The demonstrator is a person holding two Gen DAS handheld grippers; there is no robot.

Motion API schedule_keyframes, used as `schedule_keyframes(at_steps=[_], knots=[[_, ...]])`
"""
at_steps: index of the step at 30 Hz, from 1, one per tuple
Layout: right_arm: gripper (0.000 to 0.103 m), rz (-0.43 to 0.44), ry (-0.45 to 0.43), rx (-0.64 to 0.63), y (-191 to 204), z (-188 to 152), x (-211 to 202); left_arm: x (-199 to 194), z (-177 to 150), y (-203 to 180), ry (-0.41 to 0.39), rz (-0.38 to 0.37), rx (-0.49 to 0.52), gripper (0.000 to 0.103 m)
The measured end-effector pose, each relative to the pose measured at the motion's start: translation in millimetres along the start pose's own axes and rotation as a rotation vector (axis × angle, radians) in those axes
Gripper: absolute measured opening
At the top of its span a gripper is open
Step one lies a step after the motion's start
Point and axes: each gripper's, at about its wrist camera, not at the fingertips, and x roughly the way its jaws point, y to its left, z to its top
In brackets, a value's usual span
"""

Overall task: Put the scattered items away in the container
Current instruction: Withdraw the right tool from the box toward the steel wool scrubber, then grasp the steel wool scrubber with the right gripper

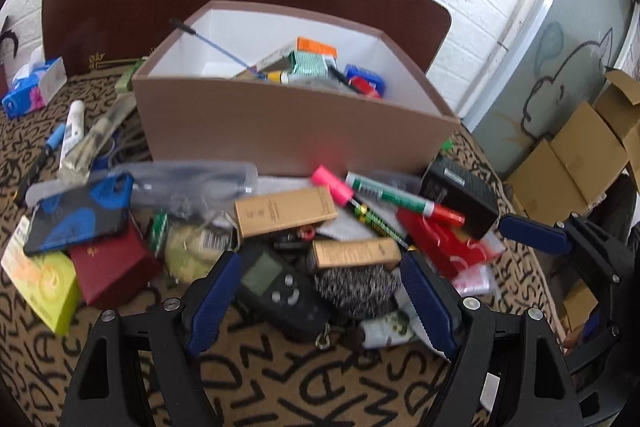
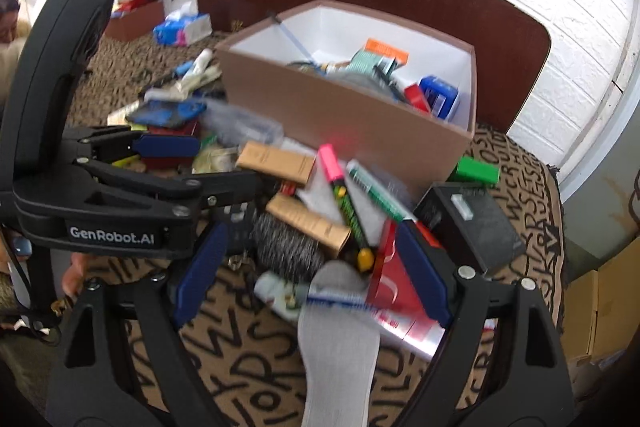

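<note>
A brown cardboard box (image 1: 288, 123) with a white inside stands behind a heap of scattered items; it also shows in the right wrist view (image 2: 340, 115) and holds several items. My left gripper (image 1: 320, 267) is open, its jaws on either side of a black remote (image 1: 276, 291) and a steel scourer (image 1: 356, 287). Tan boxes (image 1: 284, 213), a pink marker (image 1: 332, 185) and a green marker (image 1: 384, 193) lie just beyond. My right gripper (image 2: 310, 239) is open over the scourer (image 2: 286, 247), a grey sock (image 2: 340, 339) and a red packet (image 2: 396, 291).
A black box (image 1: 460, 195) lies at the right of the heap, a phone case (image 1: 76, 215) and red box (image 1: 112, 267) at the left. The patterned cloth (image 1: 280, 387) covers the surface. Cardboard cartons (image 1: 572, 163) stand off the right edge. The left gripper (image 2: 168, 147) shows in the right wrist view.
</note>
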Motion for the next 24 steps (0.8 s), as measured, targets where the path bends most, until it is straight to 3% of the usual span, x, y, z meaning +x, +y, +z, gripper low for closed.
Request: schedule_keyframes(at_steps=[3,8,15,24], knots=[[0.086,-0.002,0.017,-0.041,9.3,-13.9,6.8,6.2,-11.7,-0.4,0.028,-0.005,-0.009,0.084],[0.07,0.019,0.071,-0.08,15.9,-29.4,24.0,20.9,-21.7,-8.9,0.071,-0.009,0.009,0.084],[0.07,0.094,0.087,-0.026,5.7,-32.6,40.4,35.0,-24.0,-13.5,0.102,-0.018,0.017,0.084],[0.07,0.109,0.106,-0.02,2.3,-28.9,59.6,48.6,-18.9,-16.9,0.116,-0.015,0.032,0.084]])
